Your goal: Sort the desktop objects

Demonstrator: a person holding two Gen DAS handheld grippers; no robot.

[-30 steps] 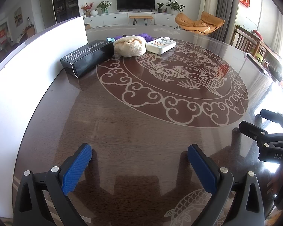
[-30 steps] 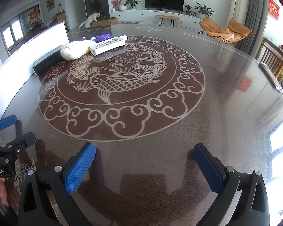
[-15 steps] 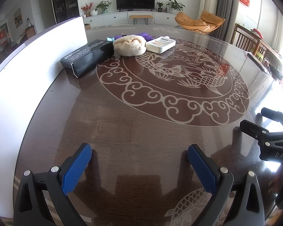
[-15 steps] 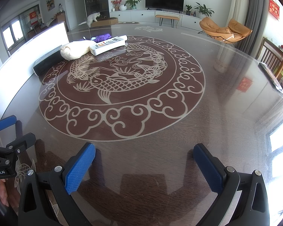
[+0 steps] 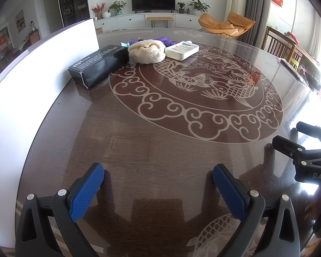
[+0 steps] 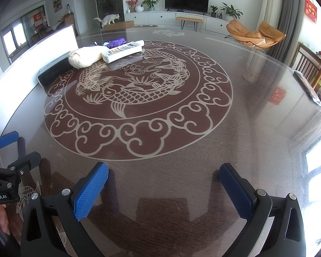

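Observation:
A black box point(image 5: 99, 64), a cream knitted hat point(image 5: 146, 51), a white flat pack point(image 5: 182, 50) and a purple item point(image 5: 163, 40) lie together at the table's far left. They also show in the right wrist view: black box point(image 6: 53, 69), hat point(image 6: 84, 57), white pack point(image 6: 123, 51), purple item point(image 6: 115, 42). My left gripper point(image 5: 157, 178) is open and empty over the near table. My right gripper point(image 6: 163, 180) is open and empty, beside the left one. Both are far from the objects.
A white upright board point(image 5: 32, 70) stands along the table's left edge. The round glass-topped table point(image 5: 160, 132) has a fish pattern. Wooden chairs point(image 5: 286, 47) stand at the far right. The right gripper shows in the left wrist view point(image 5: 289, 138).

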